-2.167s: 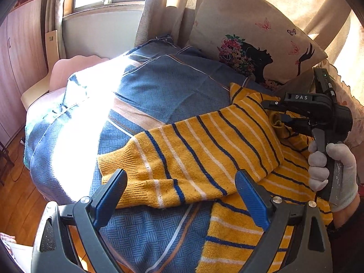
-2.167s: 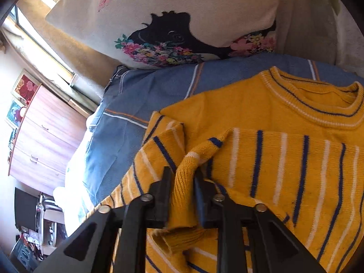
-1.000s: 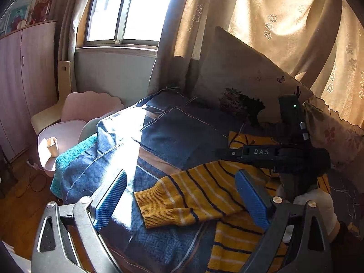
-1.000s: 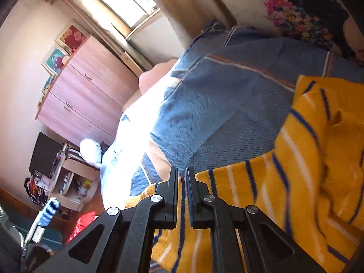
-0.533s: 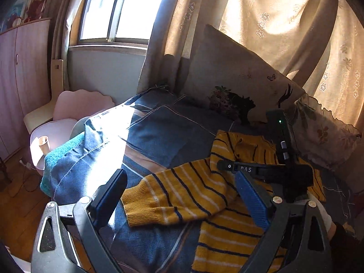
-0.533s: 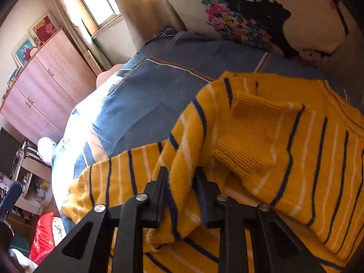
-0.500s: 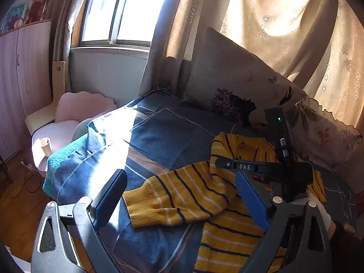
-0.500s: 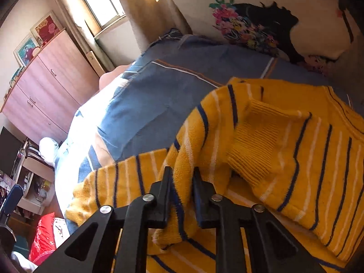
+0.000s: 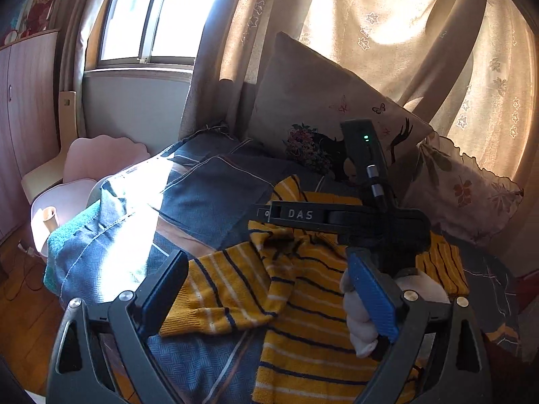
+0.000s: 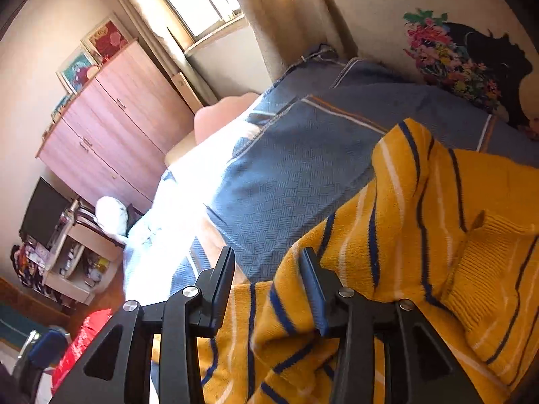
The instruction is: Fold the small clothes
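Observation:
A small yellow sweater (image 9: 303,289) with navy and white stripes lies on the blue bedspread (image 9: 209,198). One sleeve (image 9: 219,296) is drawn across its body, cuff toward the near left. My left gripper (image 9: 266,289) is open and empty, held above the near edge of the sweater. My right gripper (image 10: 266,279) is open, with its jaws apart over the folded sleeve (image 10: 387,252), which lies loose between and under them. In the left wrist view the right gripper's black body (image 9: 353,219) hovers over the sweater, held by a white-gloved hand (image 9: 357,320).
A large printed pillow (image 9: 323,124) and a smaller leaf-print pillow (image 9: 465,195) lean against the curtains behind the bed. A pink chair (image 9: 77,168) with a cup (image 9: 50,219) stands left of the bed. A wooden wardrobe (image 10: 111,128) stands by the window.
My right gripper, shut on the sleeve half a second ago, has opened and let the sleeve drop onto the sweater's body. The left gripper has stayed open.

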`<state>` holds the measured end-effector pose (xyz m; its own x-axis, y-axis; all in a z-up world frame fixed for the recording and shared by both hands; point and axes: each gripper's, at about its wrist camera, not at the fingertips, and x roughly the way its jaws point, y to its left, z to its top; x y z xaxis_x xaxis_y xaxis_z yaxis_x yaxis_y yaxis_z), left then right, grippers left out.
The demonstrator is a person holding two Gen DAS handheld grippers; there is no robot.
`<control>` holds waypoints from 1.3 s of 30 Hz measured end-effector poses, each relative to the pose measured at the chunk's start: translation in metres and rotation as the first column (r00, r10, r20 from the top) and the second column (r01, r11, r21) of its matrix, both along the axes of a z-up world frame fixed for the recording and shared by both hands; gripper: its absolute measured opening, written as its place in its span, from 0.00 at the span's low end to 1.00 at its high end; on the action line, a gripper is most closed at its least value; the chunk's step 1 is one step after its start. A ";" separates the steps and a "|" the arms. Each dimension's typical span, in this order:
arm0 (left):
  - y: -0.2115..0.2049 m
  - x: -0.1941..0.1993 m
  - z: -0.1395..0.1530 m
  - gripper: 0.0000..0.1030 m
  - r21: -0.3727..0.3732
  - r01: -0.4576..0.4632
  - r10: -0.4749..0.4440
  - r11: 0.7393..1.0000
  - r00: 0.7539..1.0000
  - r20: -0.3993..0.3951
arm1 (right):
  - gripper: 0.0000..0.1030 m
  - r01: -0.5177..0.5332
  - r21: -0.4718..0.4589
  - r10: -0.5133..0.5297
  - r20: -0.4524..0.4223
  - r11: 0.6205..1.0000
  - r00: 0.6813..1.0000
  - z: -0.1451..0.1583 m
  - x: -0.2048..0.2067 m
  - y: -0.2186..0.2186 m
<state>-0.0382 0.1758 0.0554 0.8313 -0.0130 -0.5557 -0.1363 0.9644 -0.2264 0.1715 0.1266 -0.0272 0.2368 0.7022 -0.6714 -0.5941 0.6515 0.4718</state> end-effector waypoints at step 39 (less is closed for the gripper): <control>-0.048 0.221 -0.085 0.12 -0.089 0.082 -0.110 0.993 0.914 -0.391 | 0.49 0.657 0.131 -0.643 -0.134 0.743 0.754 -0.026 -0.060 -0.409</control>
<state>0.1827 0.1275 -0.0297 0.5371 -0.1321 -0.8331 -0.1358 0.9612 -0.2400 0.1116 -0.2823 -0.0532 0.6296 0.4944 -0.5993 -0.0127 0.7778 0.6284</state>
